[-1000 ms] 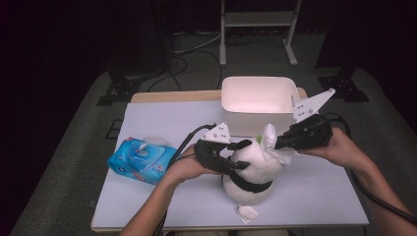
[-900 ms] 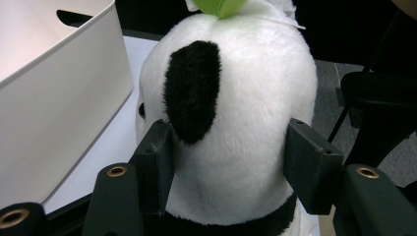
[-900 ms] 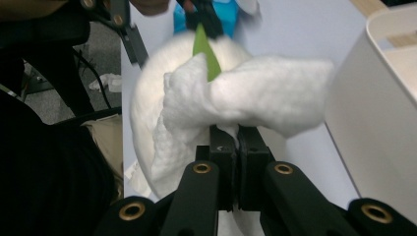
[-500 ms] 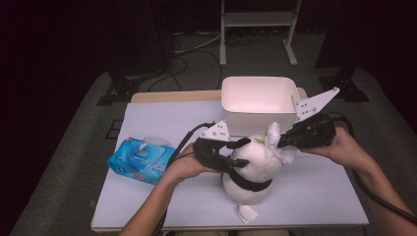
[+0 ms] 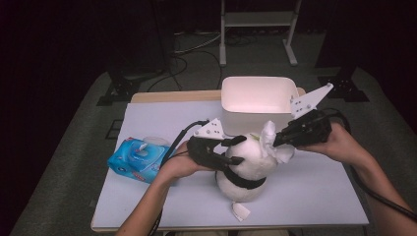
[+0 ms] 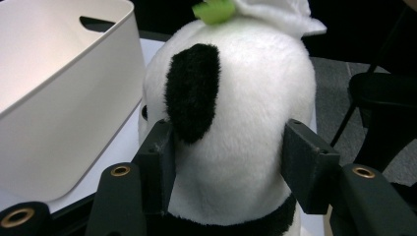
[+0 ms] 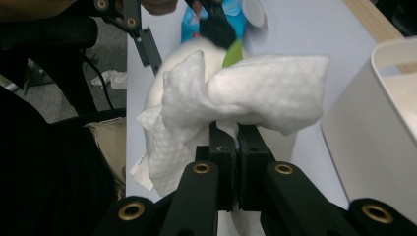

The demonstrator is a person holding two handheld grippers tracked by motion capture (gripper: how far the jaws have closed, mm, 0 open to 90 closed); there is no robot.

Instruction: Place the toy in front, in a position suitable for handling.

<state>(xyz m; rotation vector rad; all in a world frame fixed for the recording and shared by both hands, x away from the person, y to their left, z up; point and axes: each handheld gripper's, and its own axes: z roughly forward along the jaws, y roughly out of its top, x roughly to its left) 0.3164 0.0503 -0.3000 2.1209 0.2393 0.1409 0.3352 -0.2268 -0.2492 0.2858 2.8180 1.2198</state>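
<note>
Plush, white and black, the round panda toy point(image 5: 248, 164) stands on the table just before the white plastic tub point(image 5: 253, 101); the left gripper point(image 5: 235, 150) clamps its head; the right gripper point(image 5: 279, 139), pinching a crumpled white wipe point(image 7: 236, 105), is probably mid-wipe; next, press the wipe onto the fur.

Open pale tabletop point(image 5: 162, 118) across the far left and along the near right edge, passable. Blocked at the far right by a white rectangular plastic bin point(image 5: 253, 98), just behind a black-and-white plush toy point(image 5: 248, 164) at centre. Blocked at the left by a blue soft pack of wipes point(image 5: 137, 158). Narrow gap between plush and bin.
</note>
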